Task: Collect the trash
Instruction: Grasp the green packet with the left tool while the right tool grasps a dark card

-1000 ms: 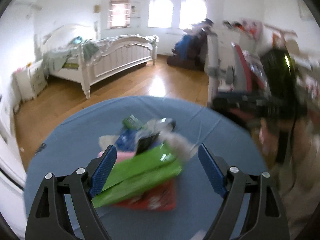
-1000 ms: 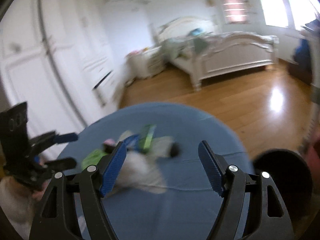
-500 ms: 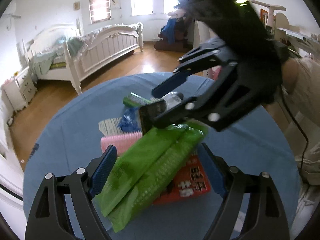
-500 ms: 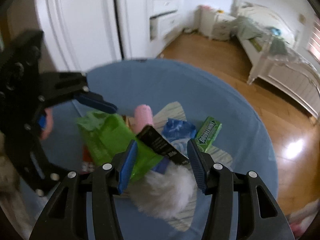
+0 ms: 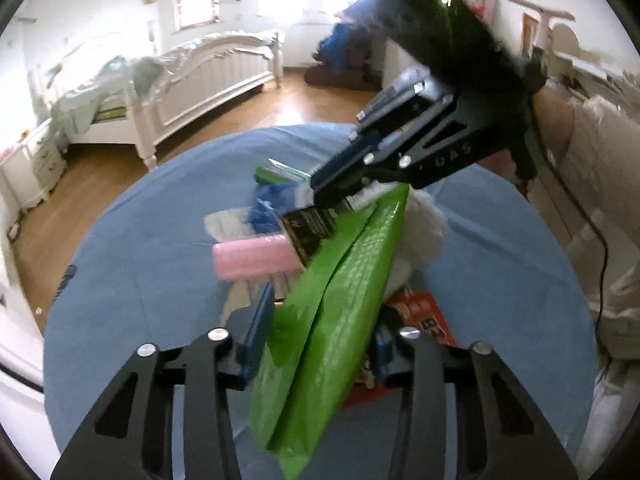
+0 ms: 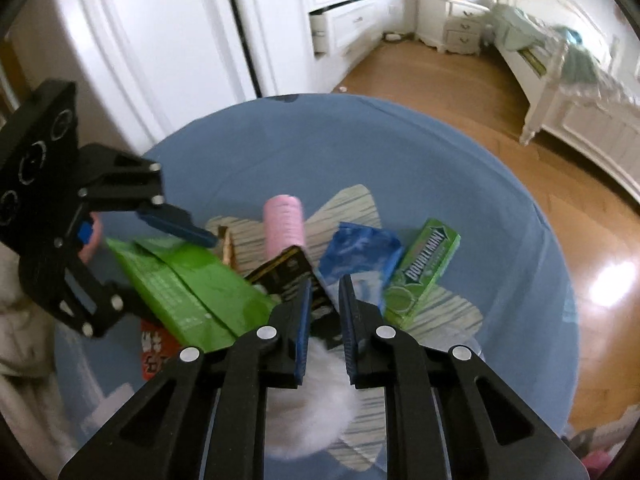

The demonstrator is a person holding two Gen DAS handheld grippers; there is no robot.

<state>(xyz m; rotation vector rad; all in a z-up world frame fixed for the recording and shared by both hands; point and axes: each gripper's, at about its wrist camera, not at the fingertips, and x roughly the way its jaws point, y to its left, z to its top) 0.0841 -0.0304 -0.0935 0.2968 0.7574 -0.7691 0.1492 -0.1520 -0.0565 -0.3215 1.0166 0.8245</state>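
A heap of trash lies on a round blue table (image 5: pixel 128 280). My left gripper (image 5: pixel 320 328) is shut on a long green packet (image 5: pixel 340 312), which also shows in the right wrist view (image 6: pixel 192 284). My right gripper (image 6: pixel 325 312) is shut on a black wrapper (image 6: pixel 288 272), seen too in the left wrist view (image 5: pixel 310 228). Around them lie a pink roll (image 6: pixel 283 216), a blue wrapper (image 6: pixel 360 248), a green gum pack (image 6: pixel 424 268), a red packet (image 5: pixel 424 320) and a white fluffy wad (image 6: pixel 316 396).
White striped paper (image 6: pixel 352 204) lies under the heap. The table stands on a wooden floor (image 6: pixel 440 76), with a white wardrobe (image 6: pixel 160 40) on one side and a white bed (image 5: pixel 200 72) beyond. A person's light sleeve (image 5: pixel 600 200) is at the right.
Both grippers have closed: the left on the green packet, the right on the black wrapper. The right gripper came in from the side over the heap.
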